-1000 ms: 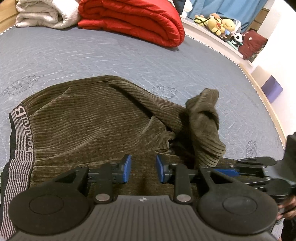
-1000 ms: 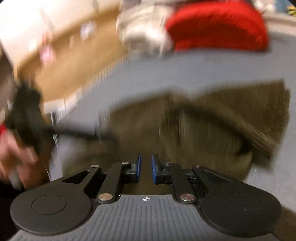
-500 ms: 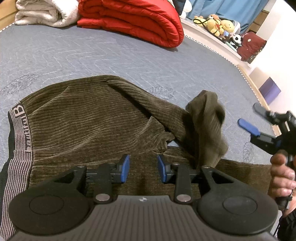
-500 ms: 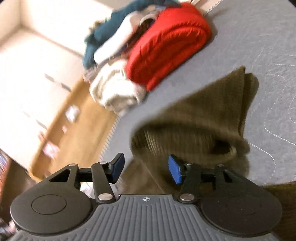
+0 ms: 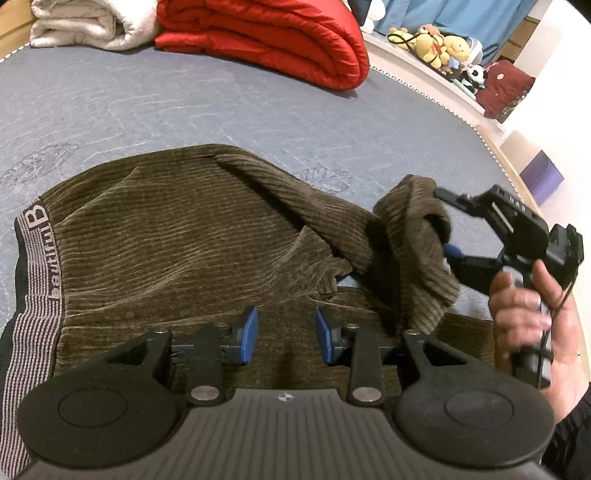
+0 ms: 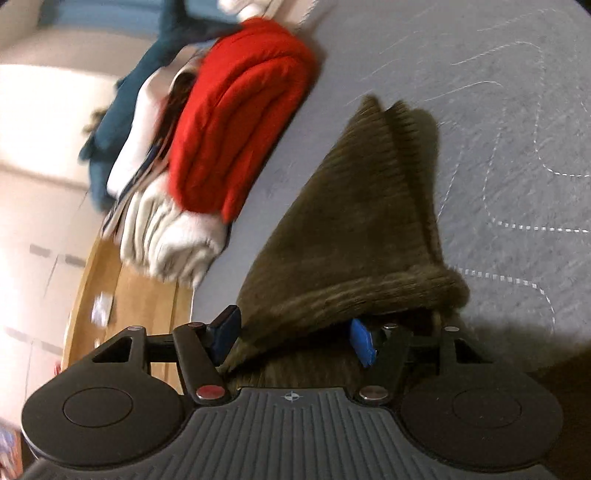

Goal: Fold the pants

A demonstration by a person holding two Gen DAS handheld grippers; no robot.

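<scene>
Olive-brown corduroy pants lie on the grey mattress, with a striped waistband at the left. One leg end is bunched up at the right. My left gripper is open just above the cloth near its front edge and holds nothing. My right gripper is open, rolled sideways, with the bunched leg end lying between its blue pads; one pad shows under the cloth. In the left wrist view the right gripper straddles that bunch from the right.
A folded red quilt and a white blanket lie at the far end of the mattress. Stuffed toys sit on a ledge at the back right. The mattress edge runs along the right, with a purple box beyond it.
My right gripper opened wide, rolled sideways and moved in from the right around the bunched leg end. The left gripper stayed open in place.
</scene>
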